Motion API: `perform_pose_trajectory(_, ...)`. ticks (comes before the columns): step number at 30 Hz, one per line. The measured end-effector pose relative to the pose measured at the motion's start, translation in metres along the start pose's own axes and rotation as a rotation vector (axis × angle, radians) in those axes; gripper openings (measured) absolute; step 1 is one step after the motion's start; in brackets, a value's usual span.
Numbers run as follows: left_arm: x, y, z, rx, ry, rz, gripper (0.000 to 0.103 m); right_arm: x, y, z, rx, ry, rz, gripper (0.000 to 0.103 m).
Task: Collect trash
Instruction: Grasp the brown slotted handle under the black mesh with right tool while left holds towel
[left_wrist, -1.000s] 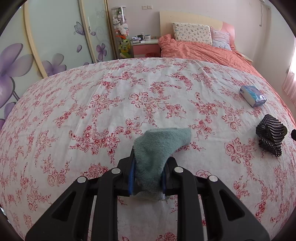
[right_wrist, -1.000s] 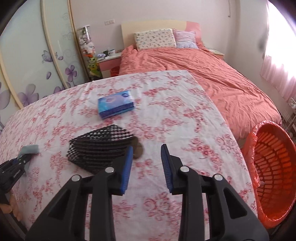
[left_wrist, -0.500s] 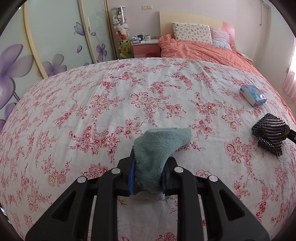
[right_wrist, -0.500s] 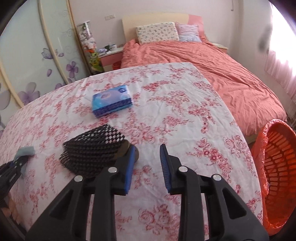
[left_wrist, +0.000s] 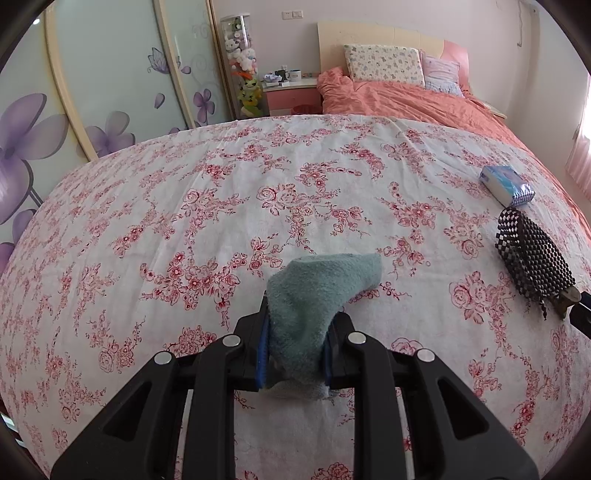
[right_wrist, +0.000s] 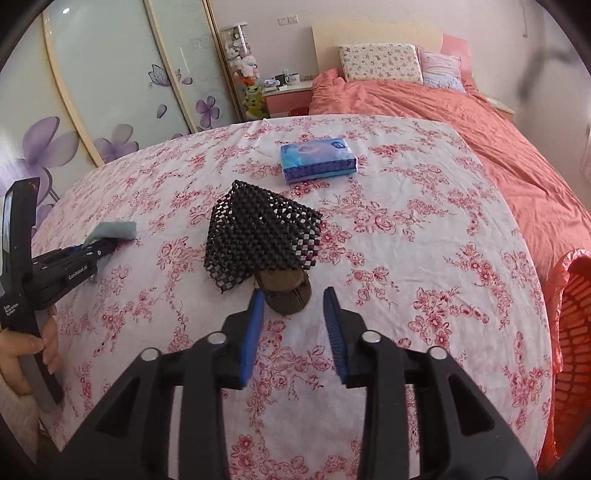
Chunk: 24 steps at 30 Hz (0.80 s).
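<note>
**Teal cloth pinched, black mesh just ahead**

Teal terry cloth is clamped between the pads of the left gripper. Only the right wrist view shows the orange basket at three o'clock, off the edge of the floral sheet, and the hand holding the left tool. The right gripper has nothing between its jaws, which are opening; a brown piece under the black mesh sits just ahead at twelve o'clock. A blue tissue pack lies beyond. Bare sheet spreads from twelve to three.
</note>
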<state>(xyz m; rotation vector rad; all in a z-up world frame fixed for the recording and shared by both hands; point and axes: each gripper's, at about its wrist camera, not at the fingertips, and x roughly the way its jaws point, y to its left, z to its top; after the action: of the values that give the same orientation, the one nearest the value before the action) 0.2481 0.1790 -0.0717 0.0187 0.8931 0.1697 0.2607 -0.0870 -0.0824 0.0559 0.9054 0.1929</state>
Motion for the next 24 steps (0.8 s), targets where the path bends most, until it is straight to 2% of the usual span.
perform_pose_trajectory(3,0.0,0.0,0.0,0.0,0.0,0.001,0.022,0.004,0.003,0.001,-0.027,-0.004,-0.038,0.048)
perform_pose_trajectory(9,0.0,-0.001,0.0,0.001,0.0,0.003,0.022,0.025,0.008,0.012,-0.055,0.033,-0.061,0.047)
perform_pose_trajectory(11,0.0,-0.001,0.0,0.002,0.0,0.004,0.022,0.028,0.013,0.014,-0.08,0.032,-0.069,0.044)
perform_pose_trajectory(12,0.0,-0.001,0.0,0.002,0.0,0.004,0.022,0.029,0.015,0.015,-0.089,0.034,-0.064,0.037)
perform_pose_trajectory(14,0.0,-0.001,0.0,0.001,0.0,0.003,0.022,0.029,0.016,0.017,-0.086,0.037,-0.057,0.035)
perform_pose_trajectory(21,0.001,0.0,0.001,0.0,0.0,0.002,0.022,-0.006,-0.001,0.022,0.023,-0.064,-0.009,0.033)
perform_pose_trajectory(24,0.001,0.0,0.001,-0.001,0.0,0.001,0.022,-0.017,-0.006,0.018,0.033,-0.087,-0.023,0.033)
